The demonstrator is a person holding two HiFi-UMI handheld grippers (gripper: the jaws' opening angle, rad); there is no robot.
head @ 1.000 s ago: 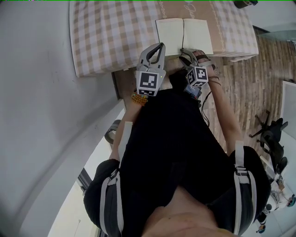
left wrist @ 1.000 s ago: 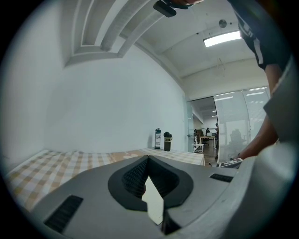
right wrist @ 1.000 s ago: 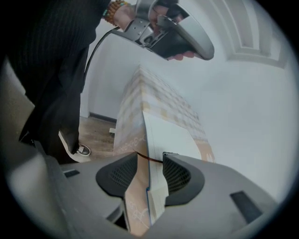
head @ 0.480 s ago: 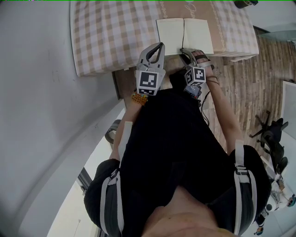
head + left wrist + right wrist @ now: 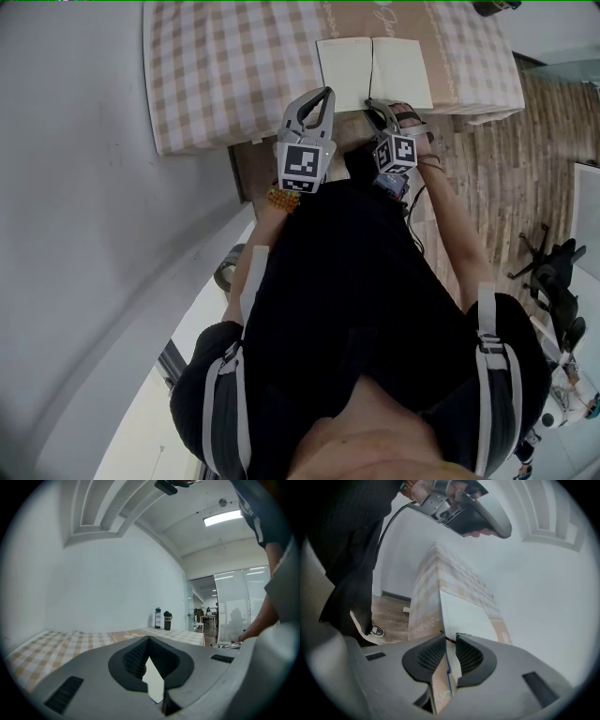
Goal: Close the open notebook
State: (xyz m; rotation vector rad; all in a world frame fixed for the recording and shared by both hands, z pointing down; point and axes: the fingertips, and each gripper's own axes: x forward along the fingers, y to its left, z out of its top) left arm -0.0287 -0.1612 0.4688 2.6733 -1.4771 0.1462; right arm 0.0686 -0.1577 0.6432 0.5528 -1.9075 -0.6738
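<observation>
The open notebook [image 5: 375,70] lies flat with blank cream pages on the checked tablecloth [image 5: 225,66], near the table's front edge. My right gripper [image 5: 376,103] is at the notebook's near edge, by the spine. In the right gripper view the page [image 5: 464,616] and its blue-edged cover run edge-on between the jaws of the right gripper [image 5: 449,637]. Those jaws are closing, and a thin gap still shows beside one pad. My left gripper [image 5: 325,92] is beside the notebook's near left corner. In its own view the left gripper [image 5: 149,639] is shut, tips touching and holding nothing.
Two dark bottles [image 5: 161,619] stand at the far end of the table. A white wall runs along the left. Wooden floor [image 5: 497,178] and an office chair [image 5: 553,272] lie to the right. The person's shoe [image 5: 377,631] is on the floor by the table.
The right gripper's jaws have narrowed around the notebook's near edge. Neither hand has shifted, and the notebook lies as before.
</observation>
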